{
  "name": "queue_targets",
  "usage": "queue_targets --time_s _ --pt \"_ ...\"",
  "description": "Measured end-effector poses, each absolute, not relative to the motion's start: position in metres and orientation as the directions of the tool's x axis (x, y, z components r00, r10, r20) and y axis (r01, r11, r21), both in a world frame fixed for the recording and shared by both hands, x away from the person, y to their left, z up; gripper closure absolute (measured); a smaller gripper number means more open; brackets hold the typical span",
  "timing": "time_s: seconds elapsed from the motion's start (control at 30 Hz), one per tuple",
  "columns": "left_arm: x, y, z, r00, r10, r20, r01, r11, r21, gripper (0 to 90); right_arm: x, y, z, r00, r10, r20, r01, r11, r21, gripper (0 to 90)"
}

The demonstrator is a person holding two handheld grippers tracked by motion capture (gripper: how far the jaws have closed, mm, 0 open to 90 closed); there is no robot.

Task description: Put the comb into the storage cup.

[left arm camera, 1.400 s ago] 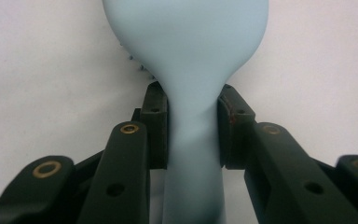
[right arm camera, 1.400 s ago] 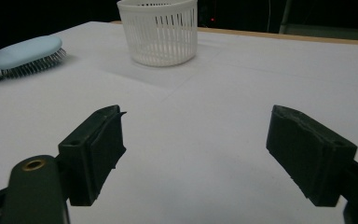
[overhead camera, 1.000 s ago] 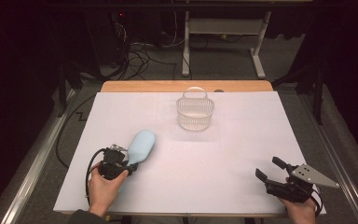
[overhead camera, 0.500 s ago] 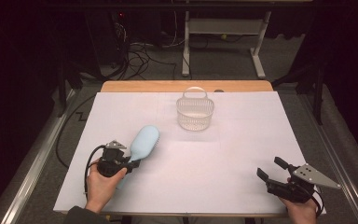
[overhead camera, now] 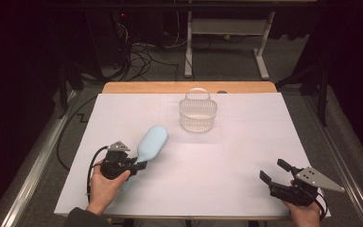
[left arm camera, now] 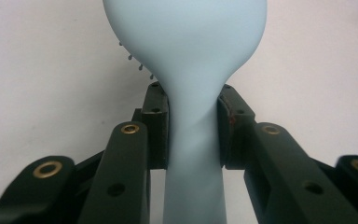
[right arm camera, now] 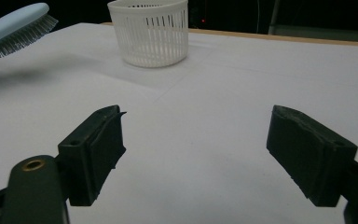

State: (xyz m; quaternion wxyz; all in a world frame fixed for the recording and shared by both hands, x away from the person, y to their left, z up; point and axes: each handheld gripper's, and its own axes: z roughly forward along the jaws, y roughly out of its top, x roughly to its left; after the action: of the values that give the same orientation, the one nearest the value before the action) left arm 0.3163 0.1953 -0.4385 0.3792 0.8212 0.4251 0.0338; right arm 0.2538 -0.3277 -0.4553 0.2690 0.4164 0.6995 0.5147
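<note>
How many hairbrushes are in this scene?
1. The light blue hairbrush is clamped by its handle in the left gripper, raised above the table's left front area, bristles down. Nothing suggests another, though the basket interior is partly hidden.

Left hand-held gripper (overhead camera: 139, 165) gripping blue hairbrush (overhead camera: 150, 143), white basket (overhead camera: 198, 114) beyond

I can read no text, label, brand or number anywhere here, not on any object and not on the surface (overhead camera: 246, 156).
</note>
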Motion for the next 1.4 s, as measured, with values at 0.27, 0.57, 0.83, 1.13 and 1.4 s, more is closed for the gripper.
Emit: queue_targets --time_s 0.27,0.57,0.83,1.13,1.4 --pt "0.314 0.184 -0.433 0.680 0.686 -0.258 0.632 -0.369 0.682 69.5 0.252 -0.326 -0.453 -0.514 0.856 0.051 0.291 0.118 0.950 19.6" --pt "0.312 0.172 -0.431 0.712 0.654 -0.255 0.602 -0.381 0.702 69.5 0.251 -0.313 -0.448 -0.551 0.833 0.049 0.267 0.121 0.956 19.6" --pt "0.309 0.162 -0.430 0.737 0.628 -0.251 0.577 -0.391 0.717 69.5 0.251 -0.300 -0.445 -0.583 0.811 0.054 0.254 0.118 0.960 19.6" --pt "0.305 0.149 -0.428 0.764 0.597 -0.245 0.546 -0.398 0.737 69.5 0.252 -0.284 -0.444 -0.613 0.788 0.055 0.239 0.119 0.964 19.4" --pt "0.303 0.139 -0.429 0.778 0.580 -0.241 0.539 -0.418 0.732 69.5 0.253 -0.276 -0.445 -0.612 0.789 0.056 0.242 0.119 0.963 17.7"
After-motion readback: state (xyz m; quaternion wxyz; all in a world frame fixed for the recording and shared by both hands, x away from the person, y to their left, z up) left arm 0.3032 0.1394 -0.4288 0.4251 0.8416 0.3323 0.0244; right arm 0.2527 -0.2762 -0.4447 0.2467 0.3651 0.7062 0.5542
